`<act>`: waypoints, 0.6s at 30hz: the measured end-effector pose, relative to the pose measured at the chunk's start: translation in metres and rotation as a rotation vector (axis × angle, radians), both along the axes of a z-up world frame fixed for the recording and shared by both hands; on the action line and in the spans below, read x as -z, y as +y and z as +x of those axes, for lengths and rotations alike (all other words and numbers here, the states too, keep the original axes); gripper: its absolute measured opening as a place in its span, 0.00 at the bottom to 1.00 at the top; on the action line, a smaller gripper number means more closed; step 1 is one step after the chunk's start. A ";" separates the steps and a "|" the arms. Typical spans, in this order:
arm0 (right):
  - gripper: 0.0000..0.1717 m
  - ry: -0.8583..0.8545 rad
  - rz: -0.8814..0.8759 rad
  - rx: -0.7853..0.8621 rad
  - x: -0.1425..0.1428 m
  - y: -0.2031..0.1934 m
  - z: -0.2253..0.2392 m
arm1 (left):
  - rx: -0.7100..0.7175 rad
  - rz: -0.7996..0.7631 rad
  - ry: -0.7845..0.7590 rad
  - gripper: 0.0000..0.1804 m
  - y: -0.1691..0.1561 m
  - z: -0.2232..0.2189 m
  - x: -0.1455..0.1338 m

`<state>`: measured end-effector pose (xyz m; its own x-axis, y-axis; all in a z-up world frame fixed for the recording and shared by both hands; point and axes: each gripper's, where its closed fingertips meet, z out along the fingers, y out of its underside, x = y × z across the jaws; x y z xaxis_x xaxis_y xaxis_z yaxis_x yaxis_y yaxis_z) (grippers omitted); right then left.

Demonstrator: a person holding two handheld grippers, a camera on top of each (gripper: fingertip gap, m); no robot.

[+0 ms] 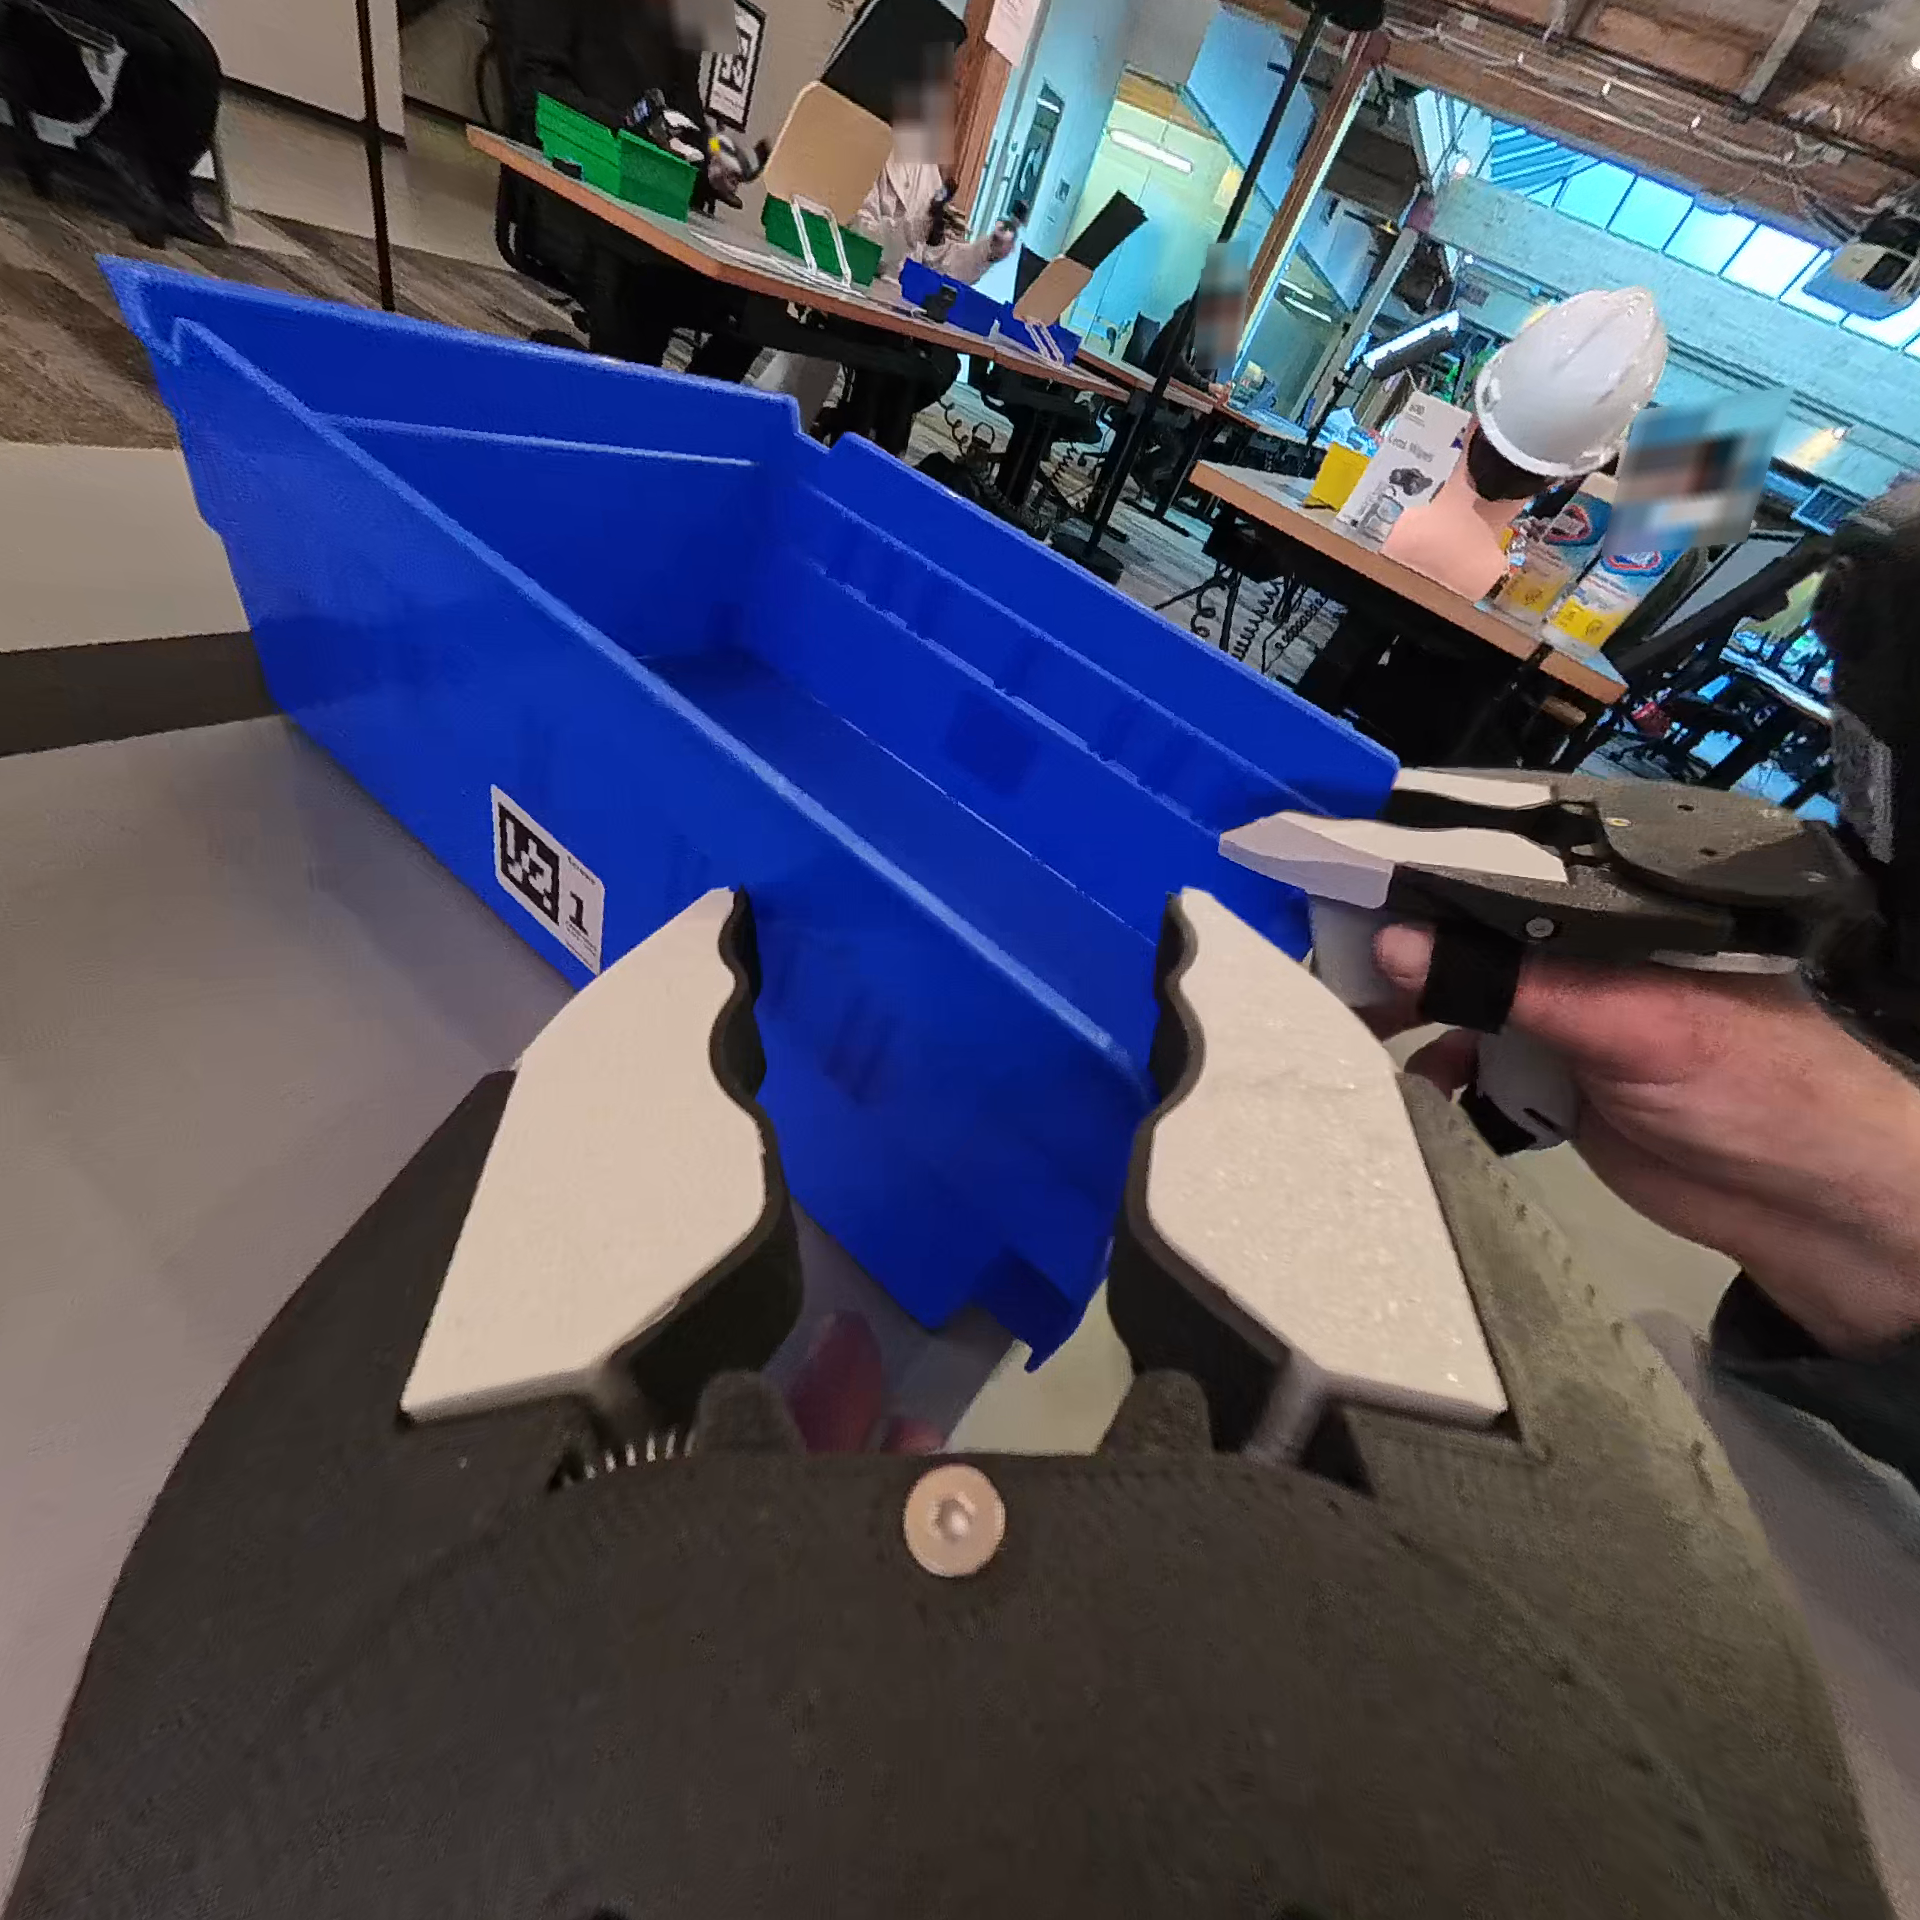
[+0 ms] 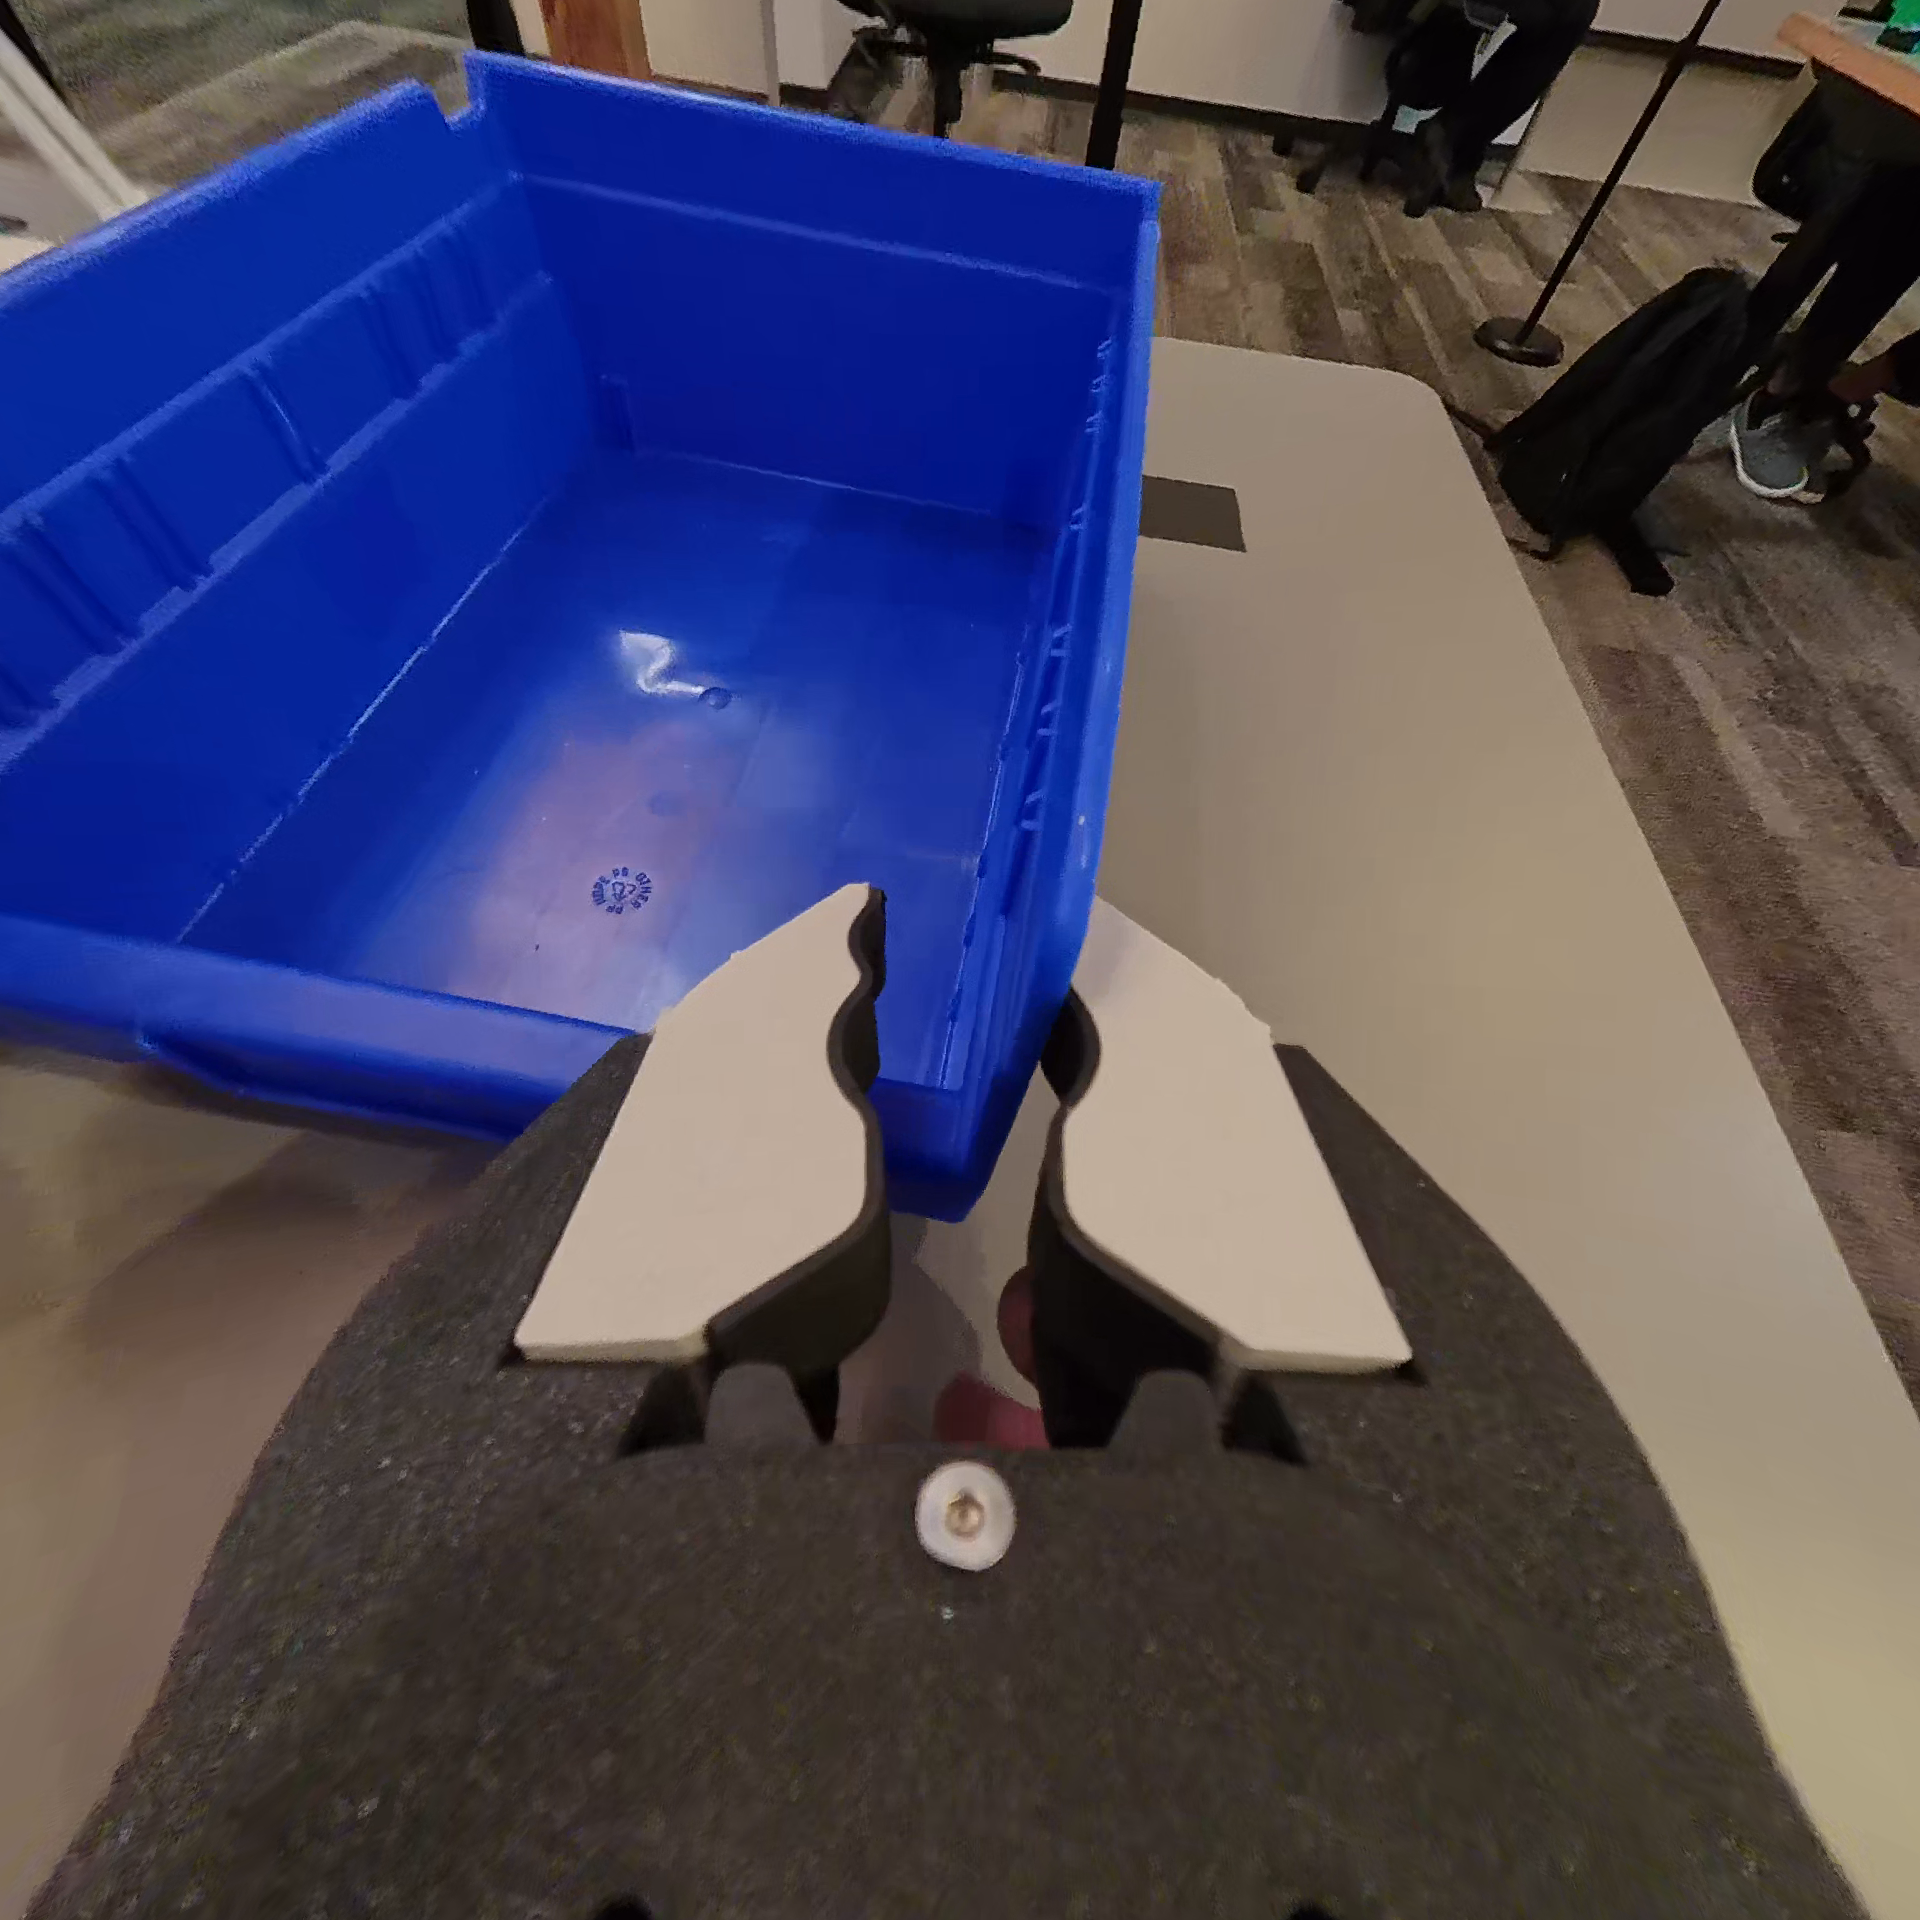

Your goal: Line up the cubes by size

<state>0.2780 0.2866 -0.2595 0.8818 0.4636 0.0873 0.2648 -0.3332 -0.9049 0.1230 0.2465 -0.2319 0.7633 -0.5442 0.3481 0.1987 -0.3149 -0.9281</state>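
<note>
No cube shows in either view. A large blue bin (image 1: pixel 520 582) stands on the grey table (image 1: pixel 208 987), and its inside (image 2: pixel 675 727) is bare. My left gripper (image 1: pixel 951 914) is open wide, with the bin's near corner and rim between its fingers and neither pad touching it. My right gripper (image 2: pixel 982 909) straddles the bin's right wall (image 2: pixel 1101 623): one finger (image 2: pixel 769 1091) is inside the bin and the other outside. Blue shows between the inner pad and the wall, so it is open. The right gripper also shows in the left wrist view (image 1: pixel 1309 821), held by a hand (image 1: pixel 1662 1091) at the bin's end.
A black-and-white marker sticker (image 1: pixel 545 878) is on the bin's outer wall. The table (image 2: pixel 1351 831) ends to the right, with a dark patch (image 2: pixel 1195 509) near the bin. A black backpack (image 2: pixel 1621 416) lies on the floor beyond. Other tables, green bins (image 1: pixel 623 156) and a white hard hat (image 1: pixel 1569 374) stand far behind.
</note>
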 end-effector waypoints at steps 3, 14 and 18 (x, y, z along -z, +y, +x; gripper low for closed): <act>0.17 0.049 0.018 -0.006 0.000 0.011 0.000 | -0.015 -0.004 -0.021 0.40 0.013 0.001 -0.001; 0.15 0.101 -0.039 -0.006 0.004 0.049 0.003 | -0.057 -0.011 -0.064 0.40 0.045 0.005 -0.002; 0.15 0.104 -0.043 -0.013 0.004 0.059 0.003 | -0.076 -0.017 -0.095 0.40 0.053 0.005 -0.002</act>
<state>0.2810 0.3456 -0.2637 0.8790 0.4763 -0.0246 0.1745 -0.3691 -0.9129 0.1284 0.2997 -0.2296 0.7652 -0.4798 0.4293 0.3093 -0.3109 -0.8987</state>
